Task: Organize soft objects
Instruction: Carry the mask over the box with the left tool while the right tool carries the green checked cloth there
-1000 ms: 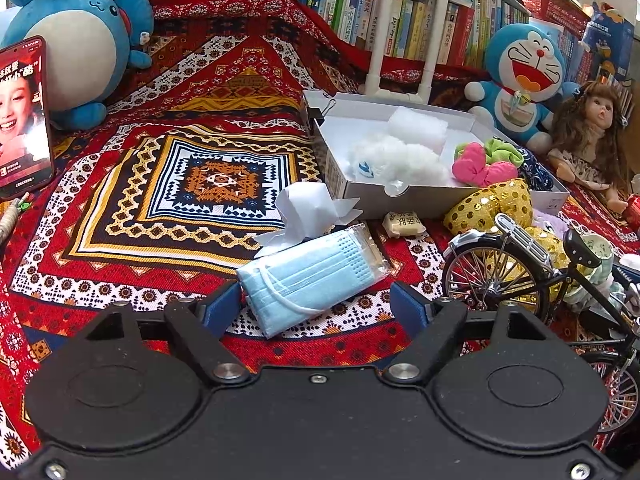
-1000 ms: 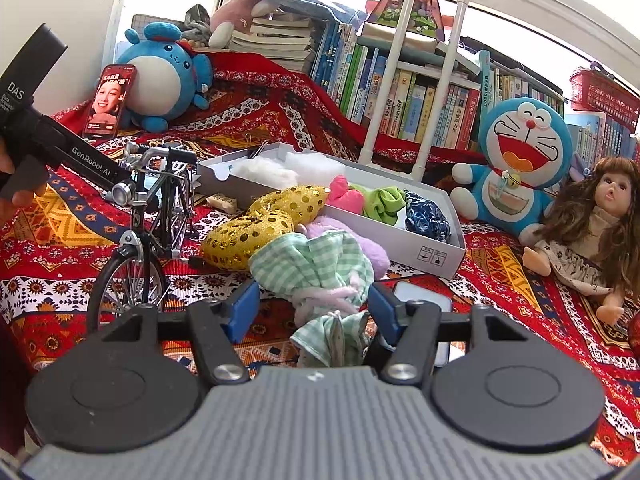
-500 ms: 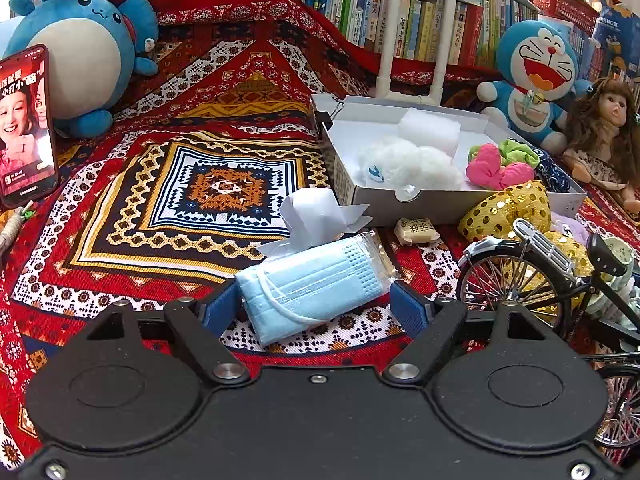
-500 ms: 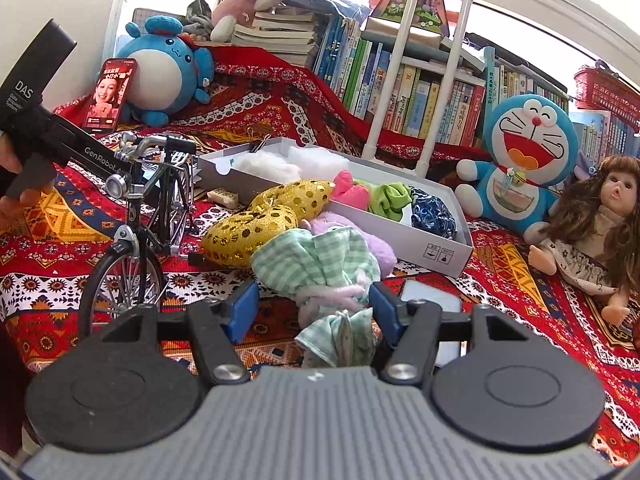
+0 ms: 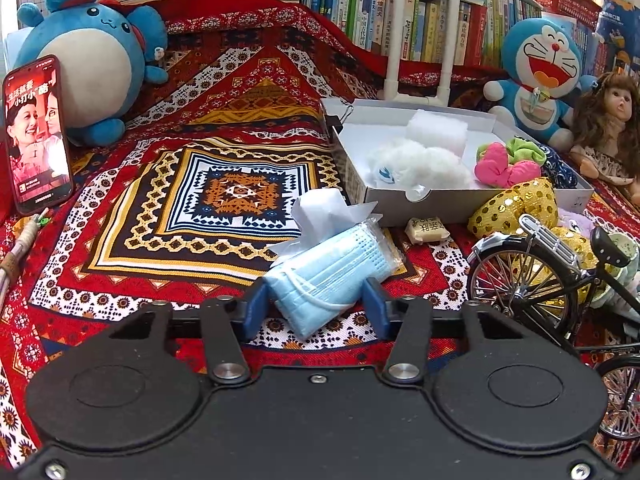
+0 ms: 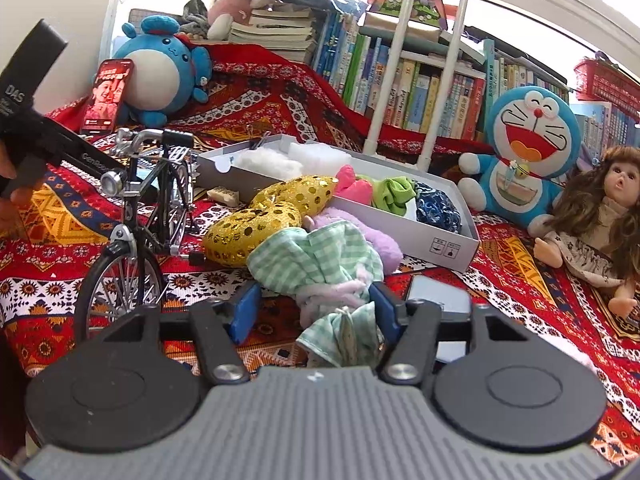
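Observation:
A pack of light blue face masks [image 5: 332, 272] lies on the patterned red cloth, its near end between my left gripper's [image 5: 316, 308] blue pads. The jaws are closing and both pads touch the pack. A green checked soft toy with pale purple yarn [image 6: 316, 264] lies between my right gripper's [image 6: 314, 308] pads. Those jaws are closing too: the right pad touches the fabric, the left pad stands a little apart. Behind both is the white box [image 5: 400, 200] [image 6: 400, 232], holding white fluff, pink, green and blue soft pieces.
A model bicycle [image 5: 532, 276] [image 6: 152, 200] stands between the two grippers. A gold sequin piece [image 6: 260, 220] and a purple plush [image 6: 380, 244] lie before the box, a crumpled tissue [image 5: 320, 208] behind the masks. A phone [image 5: 36, 136], plush toys, a doll [image 6: 600, 216] and bookshelves ring the area.
Both grippers' jaws have narrowed: the left pads came in onto the mask pack, the right pads came closer to the green checked toy. Neither hand has shifted.

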The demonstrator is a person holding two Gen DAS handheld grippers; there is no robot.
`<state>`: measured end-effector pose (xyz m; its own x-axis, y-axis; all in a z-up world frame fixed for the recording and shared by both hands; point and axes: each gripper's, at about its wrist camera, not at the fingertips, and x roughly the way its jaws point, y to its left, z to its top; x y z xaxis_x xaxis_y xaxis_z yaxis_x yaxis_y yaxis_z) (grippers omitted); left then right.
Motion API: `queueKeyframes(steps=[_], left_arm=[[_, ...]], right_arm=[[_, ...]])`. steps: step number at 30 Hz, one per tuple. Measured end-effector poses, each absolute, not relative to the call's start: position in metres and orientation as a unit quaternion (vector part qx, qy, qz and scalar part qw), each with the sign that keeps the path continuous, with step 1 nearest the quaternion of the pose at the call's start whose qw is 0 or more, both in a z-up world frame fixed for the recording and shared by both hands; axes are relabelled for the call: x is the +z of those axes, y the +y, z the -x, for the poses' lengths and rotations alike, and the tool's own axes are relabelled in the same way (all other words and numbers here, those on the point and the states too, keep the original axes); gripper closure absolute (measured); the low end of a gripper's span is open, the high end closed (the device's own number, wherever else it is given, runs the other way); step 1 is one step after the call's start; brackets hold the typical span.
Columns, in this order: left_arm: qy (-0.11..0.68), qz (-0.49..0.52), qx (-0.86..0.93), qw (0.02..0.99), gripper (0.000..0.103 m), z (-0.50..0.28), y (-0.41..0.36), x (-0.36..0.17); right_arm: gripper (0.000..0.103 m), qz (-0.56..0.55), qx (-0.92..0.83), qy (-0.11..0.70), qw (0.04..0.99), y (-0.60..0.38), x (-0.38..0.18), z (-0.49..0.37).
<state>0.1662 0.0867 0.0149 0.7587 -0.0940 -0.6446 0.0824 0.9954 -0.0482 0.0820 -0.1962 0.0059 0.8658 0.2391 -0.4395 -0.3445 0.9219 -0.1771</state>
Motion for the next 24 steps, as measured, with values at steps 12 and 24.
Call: queueKeyframes(steps=[12, 24], left_arm=[[0.332, 0.020, -0.075, 0.940, 0.063, -0.151, 0.082, 0.036], [0.299, 0.028, -0.087, 0.950, 0.064, -0.151, 0.081, 0.068]], right_arm=[[0.063, 0.064, 0.133, 0.204, 0.968, -0.214, 0.024, -0.080], [0.065, 0.035, 0.123, 0.183, 0.975, -0.225, 0.043, -0.082]])
